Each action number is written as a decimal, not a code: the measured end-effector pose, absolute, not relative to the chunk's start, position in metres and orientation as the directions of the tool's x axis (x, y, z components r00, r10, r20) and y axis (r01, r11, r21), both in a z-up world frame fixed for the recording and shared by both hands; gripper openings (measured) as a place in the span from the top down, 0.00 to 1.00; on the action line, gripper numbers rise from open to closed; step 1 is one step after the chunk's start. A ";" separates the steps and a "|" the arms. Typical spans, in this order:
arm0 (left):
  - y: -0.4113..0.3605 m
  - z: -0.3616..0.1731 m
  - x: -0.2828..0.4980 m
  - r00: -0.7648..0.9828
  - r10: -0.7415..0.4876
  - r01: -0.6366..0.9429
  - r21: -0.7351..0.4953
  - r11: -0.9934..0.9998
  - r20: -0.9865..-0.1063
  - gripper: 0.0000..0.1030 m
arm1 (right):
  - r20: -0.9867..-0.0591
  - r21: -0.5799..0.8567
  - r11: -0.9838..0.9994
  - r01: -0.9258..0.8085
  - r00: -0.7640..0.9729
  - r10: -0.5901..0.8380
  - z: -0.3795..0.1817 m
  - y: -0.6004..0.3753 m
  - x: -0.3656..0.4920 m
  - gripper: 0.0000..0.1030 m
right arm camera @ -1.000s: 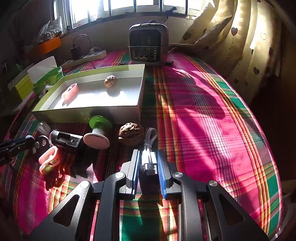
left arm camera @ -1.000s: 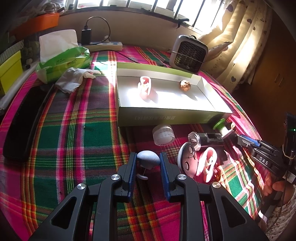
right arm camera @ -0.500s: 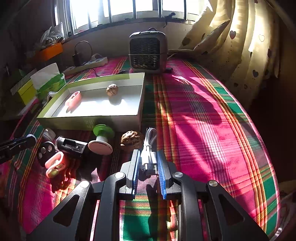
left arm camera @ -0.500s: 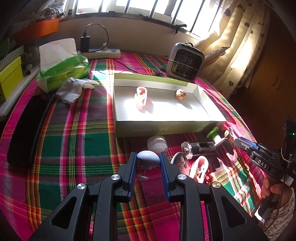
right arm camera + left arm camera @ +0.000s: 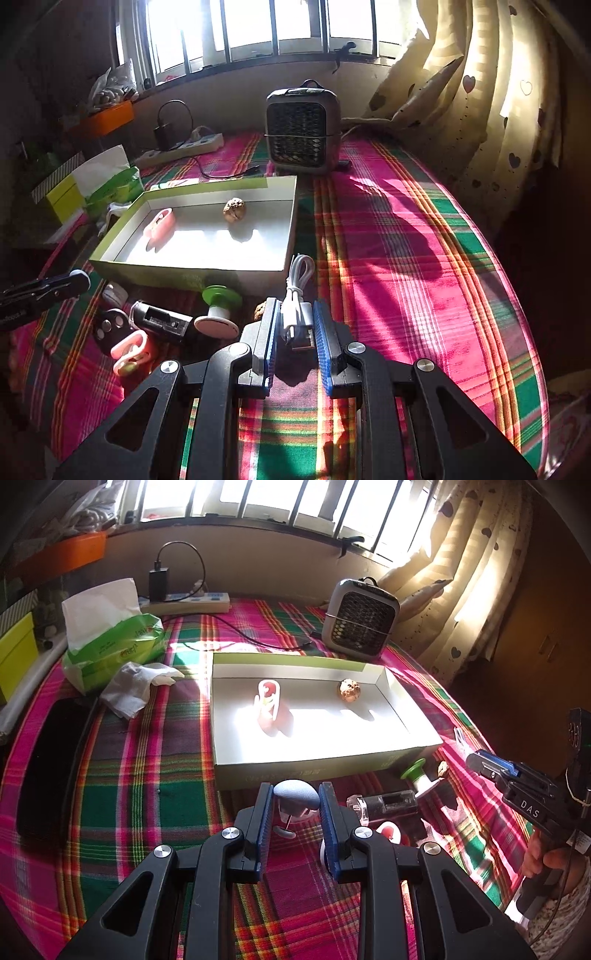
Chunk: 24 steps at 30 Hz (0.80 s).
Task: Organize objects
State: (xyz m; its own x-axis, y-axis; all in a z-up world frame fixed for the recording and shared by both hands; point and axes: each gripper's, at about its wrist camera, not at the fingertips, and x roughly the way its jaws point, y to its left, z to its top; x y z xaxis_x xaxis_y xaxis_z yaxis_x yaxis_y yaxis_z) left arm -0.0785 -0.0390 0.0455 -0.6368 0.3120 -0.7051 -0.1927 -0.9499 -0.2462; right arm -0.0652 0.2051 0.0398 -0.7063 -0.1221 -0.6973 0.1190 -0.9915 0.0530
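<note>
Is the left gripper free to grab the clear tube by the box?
Probably not yet: the left gripper is shut on a grey mushroom-shaped object. The clear tube lies unobstructed just right of it.

Plaid-covered table (image 5: 424,258), shallow box (image 5: 295,773), small fan (image 5: 303,129)

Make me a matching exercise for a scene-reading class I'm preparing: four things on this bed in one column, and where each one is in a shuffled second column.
Things:
1. blue-grey mushroom-shaped object
2. white USB cable
3. walnut
4. green-topped spool

Places:
A. inside the white box
B. clamped in the right gripper
C. on the plaid cloth in front of the box
D. clamped in the left gripper

Pairs: 1-D, 2-B, 3-A, 4-C
</note>
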 end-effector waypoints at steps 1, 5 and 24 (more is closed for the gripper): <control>-0.038 0.047 -0.081 -0.638 0.315 -0.195 -0.248 -0.949 -0.703 0.78 | -0.696 0.054 -0.991 0.126 -0.707 -0.128 0.041 0.203 -0.067 0.81; -0.034 0.053 -0.092 -0.640 0.325 -0.209 -0.249 -0.946 -0.697 0.78 | -0.692 0.054 -0.987 0.150 -0.707 -0.145 0.046 0.196 -0.076 0.81; -0.016 0.063 -0.144 -0.631 0.351 -0.256 -0.241 -0.936 -0.692 0.78 | -0.703 0.043 -0.977 0.208 -0.688 -0.177 0.054 0.174 -0.125 0.81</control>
